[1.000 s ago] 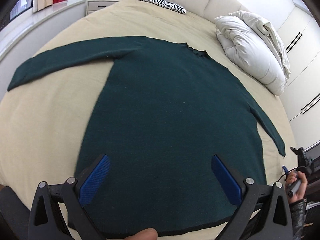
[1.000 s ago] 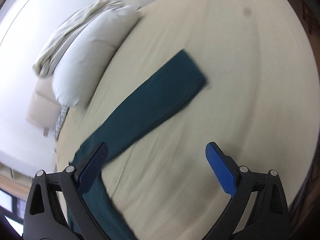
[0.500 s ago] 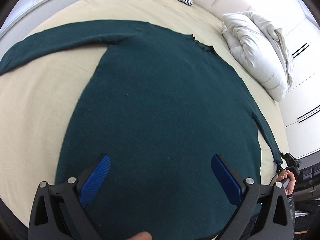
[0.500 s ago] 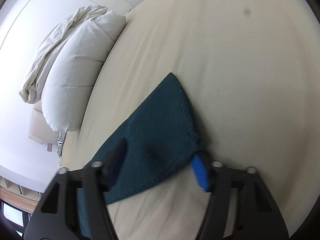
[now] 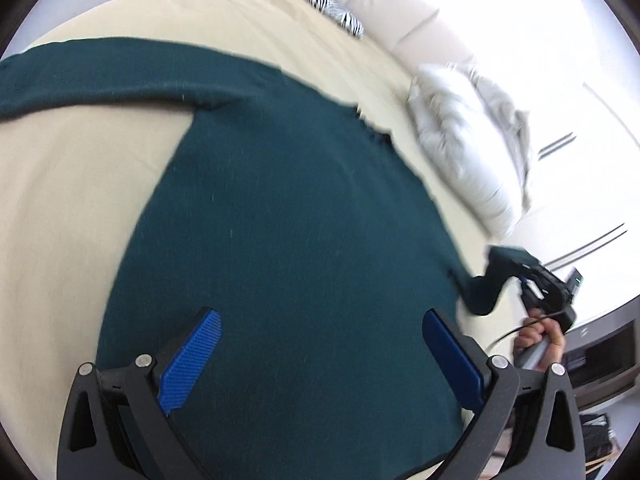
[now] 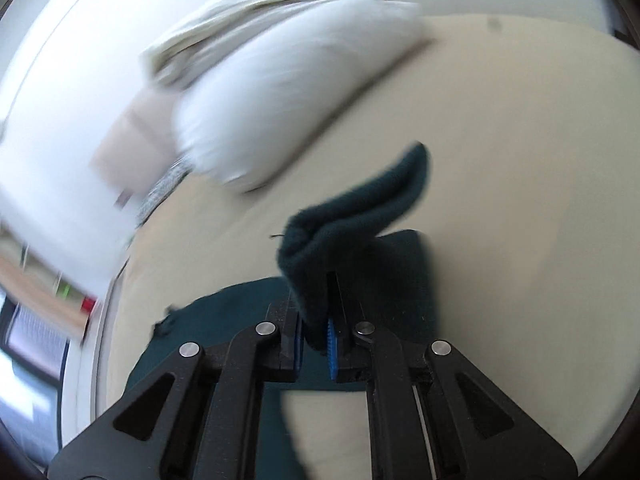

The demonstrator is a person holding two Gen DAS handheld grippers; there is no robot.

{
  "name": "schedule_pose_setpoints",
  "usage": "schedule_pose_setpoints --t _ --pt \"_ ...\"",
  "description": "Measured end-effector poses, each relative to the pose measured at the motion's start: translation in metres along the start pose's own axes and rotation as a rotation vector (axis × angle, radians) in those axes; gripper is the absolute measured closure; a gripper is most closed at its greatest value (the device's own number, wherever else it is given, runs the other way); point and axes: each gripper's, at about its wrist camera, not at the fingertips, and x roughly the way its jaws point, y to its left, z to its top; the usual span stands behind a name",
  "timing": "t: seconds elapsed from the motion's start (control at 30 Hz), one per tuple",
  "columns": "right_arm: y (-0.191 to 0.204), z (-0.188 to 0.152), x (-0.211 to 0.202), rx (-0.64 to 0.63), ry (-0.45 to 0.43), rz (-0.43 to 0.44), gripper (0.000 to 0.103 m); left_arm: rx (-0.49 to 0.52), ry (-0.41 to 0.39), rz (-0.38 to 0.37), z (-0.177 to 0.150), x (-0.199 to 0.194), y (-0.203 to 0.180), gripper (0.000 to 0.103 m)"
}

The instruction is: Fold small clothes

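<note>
1. Fingers (image 5: pixel 192 356) of the left gripper (image 5: pixel 320 360) are spread wide, their blue pads well apart, with nothing between them; the gripper hangs above the lower body of the sweater (image 5: pixel 280 240).
2. Straight ahead of the left gripper, the dark green sweater lies flat on the beige bed (image 5: pixel 72 200), its neckline at the far end and one sleeve (image 5: pixel 100 76) stretched out to the far left.
3. To the right of the left gripper, the other sleeve (image 5: pixel 488 284) is lifted off the bed, its end caught in the right gripper (image 5: pixel 524 280), which a hand (image 5: pixel 540 340) holds.
4. Pressed together, the right gripper (image 6: pixel 316 340) pinches the sleeve cuff (image 6: pixel 352 224) between its blue pads; the cuff bunches and sticks up past the fingertips.
5. Below and behind that grip, more of the sleeve hangs down toward the bed (image 6: pixel 520 200).
6. Farther ahead and to the left of the right gripper sits a white pillow (image 6: pixel 280 92), blurred, with a folded cream blanket (image 6: pixel 260 4) beyond it.
7. Beyond the sweater, a zebra-striped cushion (image 5: pixel 328 4) rests against the headboard (image 5: pixel 400 12).
</note>
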Motion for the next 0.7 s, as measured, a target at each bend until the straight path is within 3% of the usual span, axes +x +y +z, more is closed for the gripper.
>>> schedule_pose_setpoints --t 0.1,0.13,0.2,0.3,0.4,0.47,0.53,0.6,0.7 --pt "0.093 -0.028 0.043 -0.166 0.081 0.079 0.095 0.019 -0.193 -0.052 0.006 -0.023 0.008 0.000" --pt "0.113 -0.036 0.054 -0.199 0.100 0.092 0.095 0.033 -0.215 -0.049 0.009 -0.026 0.009 0.000" --pt "0.162 -0.065 0.088 -0.273 0.162 0.119 0.095 0.031 -0.175 -0.020 0.018 -0.025 0.013 0.000" --pt "0.200 -0.105 0.128 -0.307 0.249 0.139 0.095 -0.056 -0.044 0.031 0.034 -0.010 0.030 0.000" --pt "0.218 -0.139 0.161 -0.326 0.331 0.129 0.091 -0.077 -0.059 0.040 0.045 -0.007 0.039 0.000" --pt "0.217 -0.157 0.171 -0.328 0.373 0.120 0.081 -0.068 -0.063 0.040 0.052 -0.001 0.037 0.000" --pt "0.206 -0.166 0.167 -0.314 0.372 0.133 0.054 -0.045 -0.063 0.029 0.058 0.009 0.027 0.000" --pt "0.192 -0.167 0.145 -0.291 0.327 0.152 0.048 -0.007 -0.062 0.021 0.067 0.021 0.009 0.000" --pt "0.169 -0.163 0.107 -0.259 0.248 0.191 0.027 0.050 -0.030 0.022 0.080 0.049 -0.019 0.001"
